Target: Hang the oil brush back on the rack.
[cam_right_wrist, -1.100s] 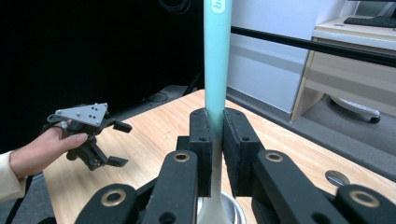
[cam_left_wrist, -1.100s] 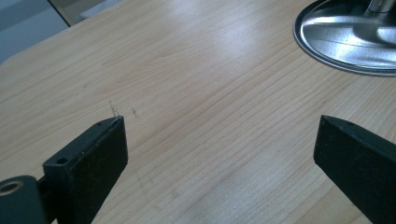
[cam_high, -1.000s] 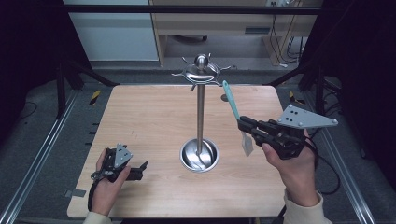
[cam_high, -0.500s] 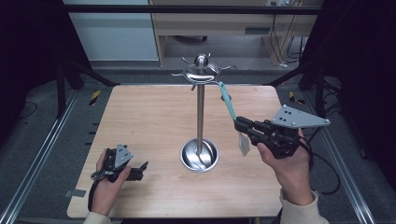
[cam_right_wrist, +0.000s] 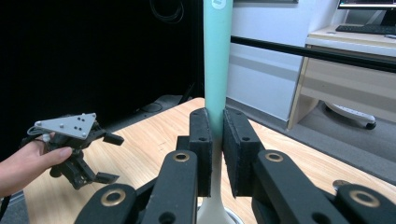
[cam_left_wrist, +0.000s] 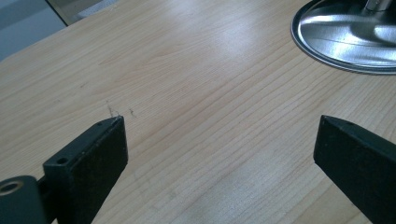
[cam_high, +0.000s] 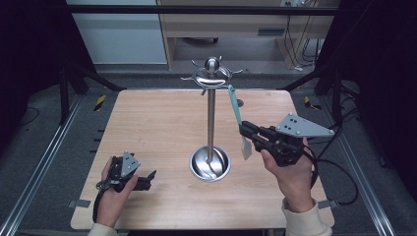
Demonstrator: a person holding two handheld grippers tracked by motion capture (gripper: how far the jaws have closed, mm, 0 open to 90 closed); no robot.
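Your right hand-held gripper (cam_high: pixel 246 132) pinches the teal-handled spatula (cam_high: pixel 237 110) beside the stand (cam_high: pixel 211 123) – lift its handle tip up to a hook, keep it upright. Left hand-held gripper (cam_high: pixel 147 179) spread, idle on the worktop (cam_high: pixel 147 123).

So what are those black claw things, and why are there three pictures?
A person holds a squeezing tool in each hand. One camera looks down on the wooden table; the other two ride on the tools. The right gripper pinches a spatula with a mint-green handle, held upright beside the shiny metal utensil stand in the middle. The left gripper rests low near the table's front edge, jaws wide apart, holding nothing; its own camera sees the stand's round base.
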